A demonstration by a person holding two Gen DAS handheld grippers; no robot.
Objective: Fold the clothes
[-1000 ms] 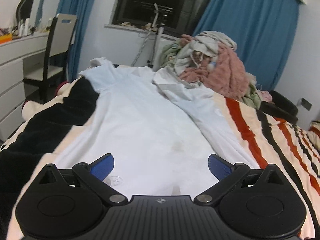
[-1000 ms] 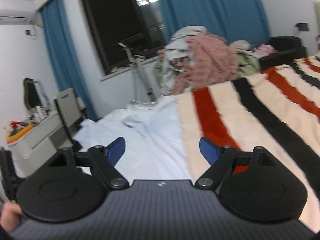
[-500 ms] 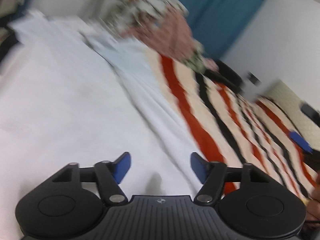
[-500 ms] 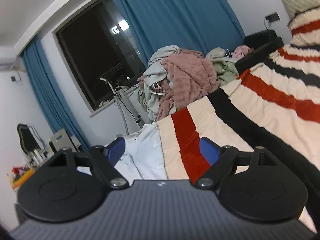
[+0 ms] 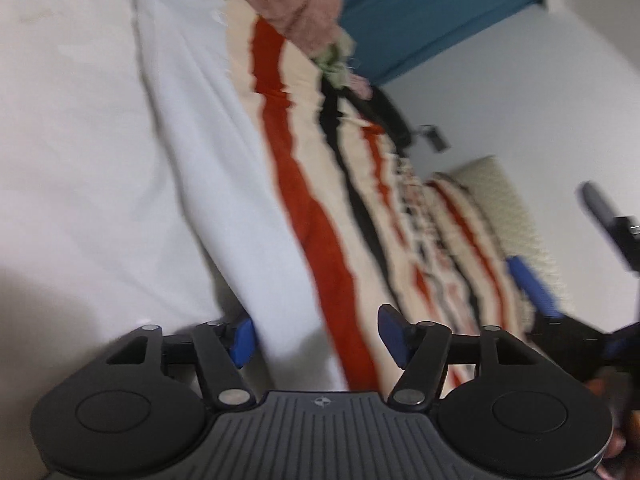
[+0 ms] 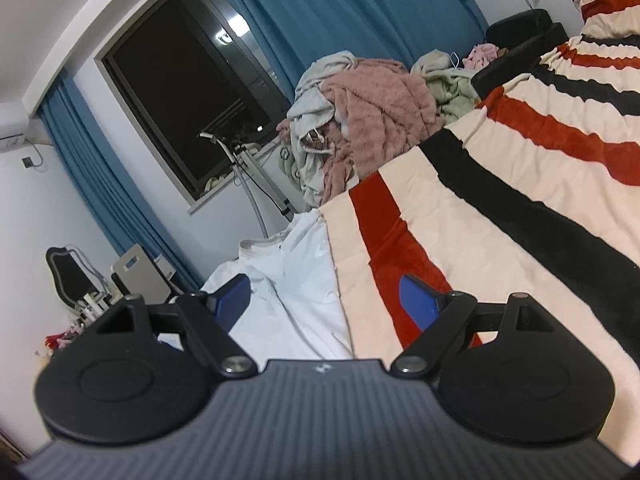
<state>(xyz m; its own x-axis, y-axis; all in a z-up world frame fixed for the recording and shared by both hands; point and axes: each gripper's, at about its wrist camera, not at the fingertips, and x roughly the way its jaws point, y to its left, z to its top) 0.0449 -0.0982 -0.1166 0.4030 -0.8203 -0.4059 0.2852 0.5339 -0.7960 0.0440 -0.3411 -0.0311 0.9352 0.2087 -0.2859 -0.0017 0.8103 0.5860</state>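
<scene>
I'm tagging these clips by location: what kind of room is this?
Most likely a home bedroom. A striped blanket covers a bed, a heap of unfolded clothes is piled beside it, and blue curtains frame a dark window.

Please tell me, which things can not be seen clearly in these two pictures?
- White garment, left wrist view: motion blur; its near hem is hidden behind the left gripper, so contact with the pads is unclear.
- Right gripper, same view: smeared, cut by the edge.
- White garment, right wrist view: mostly hidden behind the right gripper.
- Dresser items: too small.
</scene>
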